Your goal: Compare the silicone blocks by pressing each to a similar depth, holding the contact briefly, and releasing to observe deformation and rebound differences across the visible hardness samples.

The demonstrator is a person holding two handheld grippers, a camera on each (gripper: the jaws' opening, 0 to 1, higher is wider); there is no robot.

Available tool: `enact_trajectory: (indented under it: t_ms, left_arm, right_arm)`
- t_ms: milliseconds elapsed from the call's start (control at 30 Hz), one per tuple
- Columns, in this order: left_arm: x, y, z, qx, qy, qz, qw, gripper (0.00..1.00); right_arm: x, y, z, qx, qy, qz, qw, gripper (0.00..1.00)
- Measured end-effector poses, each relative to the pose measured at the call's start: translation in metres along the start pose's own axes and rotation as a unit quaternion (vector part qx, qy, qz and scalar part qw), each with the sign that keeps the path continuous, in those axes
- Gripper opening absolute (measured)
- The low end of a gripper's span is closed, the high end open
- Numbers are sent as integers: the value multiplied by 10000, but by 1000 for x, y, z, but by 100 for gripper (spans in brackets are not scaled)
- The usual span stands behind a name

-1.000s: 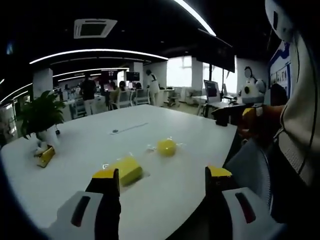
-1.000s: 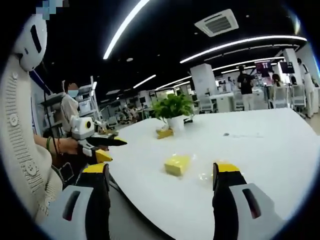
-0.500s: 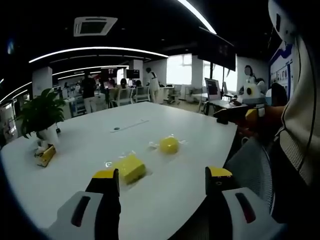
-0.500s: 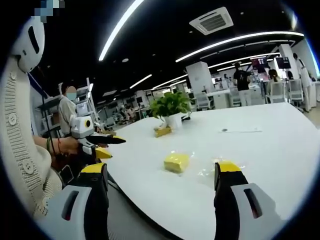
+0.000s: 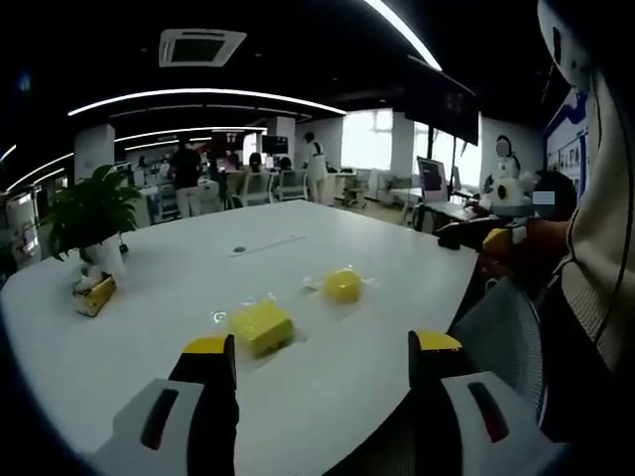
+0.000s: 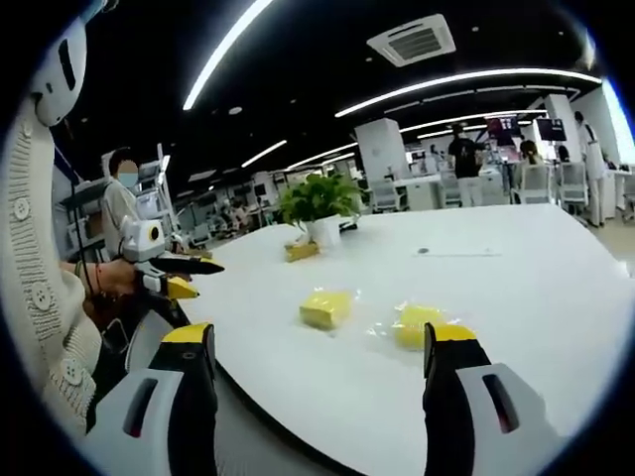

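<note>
Yellow silicone is waiting on a white table (image 5: 327, 248): I am holding both grippers back from its near edge, jaws spread wide and gripping nothing. In the left gripper view, the left gripper (image 5: 322, 359) is pointing toward a square yellow block (image 5: 261, 328), which is lying flat just beyond its left jaw tip, while a rounder yellow block (image 5: 342, 286) is sitting a little farther out on a patch of clear crinkled film. In the right gripper view, the right gripper (image 6: 319, 350) is facing the same pair from the other side, the square block (image 6: 326, 309) near the middle and the rounder one (image 6: 418, 325) just above its right jaw tip. Neither sample is being touched yet. A potted plant (image 5: 89, 216) is standing well apart, toward the table's far end, with a small yellow item beside it that I cannot identify. I am judging both blocks to be light and soft, liable to skid or tip under an off-centre push, more so the rounder one on its slick film. I am therefore expecting to press with one jaw tip straight down on the middle of each top face, rather than pinching the sides.
</note>
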State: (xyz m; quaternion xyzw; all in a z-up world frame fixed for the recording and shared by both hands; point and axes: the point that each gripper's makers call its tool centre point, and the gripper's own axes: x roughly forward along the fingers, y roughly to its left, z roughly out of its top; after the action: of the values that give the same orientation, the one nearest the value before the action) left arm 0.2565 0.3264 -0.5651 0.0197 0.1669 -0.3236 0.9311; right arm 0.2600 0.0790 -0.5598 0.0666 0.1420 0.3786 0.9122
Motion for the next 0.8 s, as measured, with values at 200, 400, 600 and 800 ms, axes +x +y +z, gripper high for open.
enact_trajectory:
  t_ms: [200,400,600,800]
  left_arm:
    - [-2,6,8,-238,-213,95,9994,70]
    - [1,8,7,-125,-135,167,9997,69]
    - [5,8,5,-178,-102,173,9996,70]
    - [4,9,9,-155,-110,177,9997,69]
  right_arm:
    - [-1,-11,8,-118,2,-49,9999,86]
    - [0,-10,8,-112,47,-27,9999,88]
    - [1,-14,4,-112,101,-30,9999,87]
    - [3,-15,8,-106,83,-54,9999,86]
